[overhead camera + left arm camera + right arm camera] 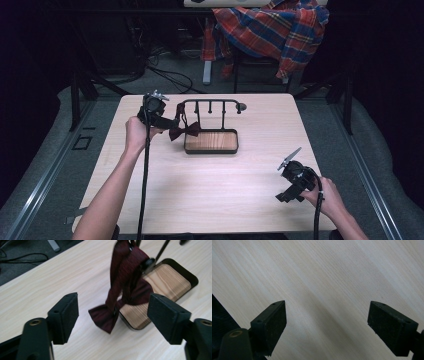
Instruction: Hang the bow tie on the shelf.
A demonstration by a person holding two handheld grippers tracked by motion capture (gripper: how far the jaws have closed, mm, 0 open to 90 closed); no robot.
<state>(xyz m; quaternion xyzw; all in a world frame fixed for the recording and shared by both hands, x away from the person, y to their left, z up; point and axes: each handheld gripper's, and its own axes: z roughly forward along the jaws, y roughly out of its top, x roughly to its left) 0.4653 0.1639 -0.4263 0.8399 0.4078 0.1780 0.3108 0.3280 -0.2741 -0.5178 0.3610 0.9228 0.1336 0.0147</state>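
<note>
A dark red bow tie (pixel 184 130) (pixel 125 287) hangs by its strap from the left end of a black rack (pixel 210 104), its bow resting at the table by the left edge of the rack's wooden tray (pixel 211 141) (pixel 162 282). My left gripper (pixel 167 121) (pixel 113 315) is open, its jaws wide on either side of the tie without touching it. My right gripper (pixel 285 196) (pixel 327 327) is open near the table's front right, above bare wood, nothing between its jaws.
The light wooden table (pixel 225 190) has free room in front of the tray. A plaid shirt (pixel 272 30) drapes over a chair behind the table. Cables (pixel 170 75) lie on the floor beyond the far edge.
</note>
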